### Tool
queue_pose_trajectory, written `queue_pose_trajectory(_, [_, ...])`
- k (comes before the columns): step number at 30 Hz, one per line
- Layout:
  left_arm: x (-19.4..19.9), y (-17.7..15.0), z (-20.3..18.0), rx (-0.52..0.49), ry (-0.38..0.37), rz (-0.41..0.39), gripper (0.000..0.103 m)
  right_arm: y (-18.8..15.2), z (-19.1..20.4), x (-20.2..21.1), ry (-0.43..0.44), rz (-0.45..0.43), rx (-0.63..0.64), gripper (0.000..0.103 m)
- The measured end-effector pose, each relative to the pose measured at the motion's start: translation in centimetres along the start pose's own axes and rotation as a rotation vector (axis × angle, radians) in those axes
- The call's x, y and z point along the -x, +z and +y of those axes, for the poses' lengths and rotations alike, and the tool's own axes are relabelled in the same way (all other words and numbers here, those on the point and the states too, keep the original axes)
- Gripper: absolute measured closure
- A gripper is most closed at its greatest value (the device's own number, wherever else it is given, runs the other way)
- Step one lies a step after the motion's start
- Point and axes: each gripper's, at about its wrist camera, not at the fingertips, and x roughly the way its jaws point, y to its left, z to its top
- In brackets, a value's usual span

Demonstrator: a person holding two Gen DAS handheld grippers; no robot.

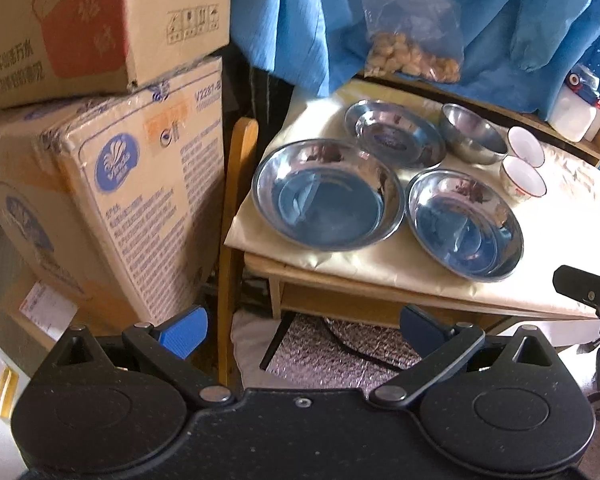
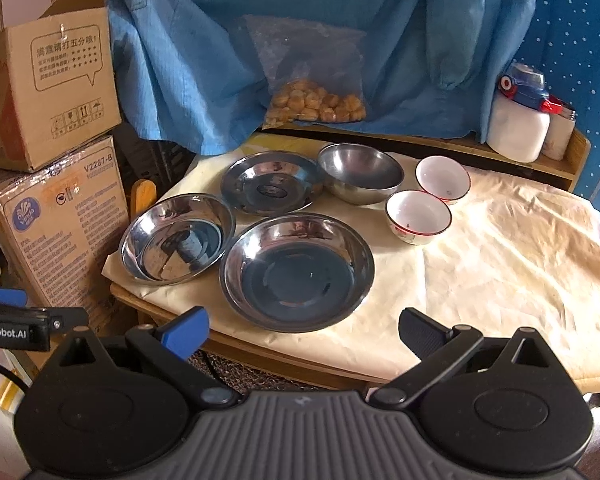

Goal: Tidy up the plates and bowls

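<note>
On a cloth-covered table [image 2: 500, 264] sit three steel plates: a near one [image 2: 298, 272] [image 1: 464, 224], a left one [image 2: 178, 238] [image 1: 327, 194] and a far one [image 2: 274, 188] [image 1: 394, 134]. Behind them stands a steel bowl [image 2: 360, 178] [image 1: 472, 134] with two small white bowls beside it, one nearer [image 2: 418, 216] [image 1: 523, 178] and one farther [image 2: 443, 179] [image 1: 526, 146]. My left gripper [image 1: 302, 330] is open and empty, off the table's front left corner. My right gripper [image 2: 302, 332] is open and empty, just short of the near plate.
Stacked cardboard boxes [image 1: 100, 152] [image 2: 56, 184] stand left of the table. A blue cloth [image 2: 300, 40] hangs behind, with a bag of snacks [image 2: 316, 104]. A white bottle [image 2: 518, 120] stands at the back right on a wooden ledge.
</note>
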Motion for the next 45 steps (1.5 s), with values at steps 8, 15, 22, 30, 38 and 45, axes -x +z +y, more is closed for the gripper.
queue_pose_trajectory(8, [-0.3,-0.1,1.8,0.032,-0.084,0.08,0.004,0.4,1.3,-0.7,-0.002,-0.004,0.013,0.0])
queue_pose_trajectory(15, [-1.1,1.2,2.9,0.0,-0.114,0.07,0.004,1.3,2.4,-1.8,-0.006,-0.001,0.013,0.0])
queue_pose_trajectory(22, [-3.1,3.9,4.6,0.009,-0.109,0.066,0.004,2.5,3.9,-2.9,-0.05,-0.01,0.029,0.0])
queue_pose_trajectory(30, [-6.7,6.6,5.1,0.081,-0.013,0.067,0.004,4.6,4.5,-5.7,-0.038,0.0,0.101,0.0])
queue_pose_trajectory(38, [-10.0,7.5,4.8,0.191,0.057,0.084,0.009,7.7,5.2,-11.0,0.045,0.004,0.251,0.001])
queue_pose_trajectory(45, [-11.9,7.7,3.9,0.245,0.099,0.105,0.01,9.5,5.5,-16.6,0.154,0.08,0.33,0.008])
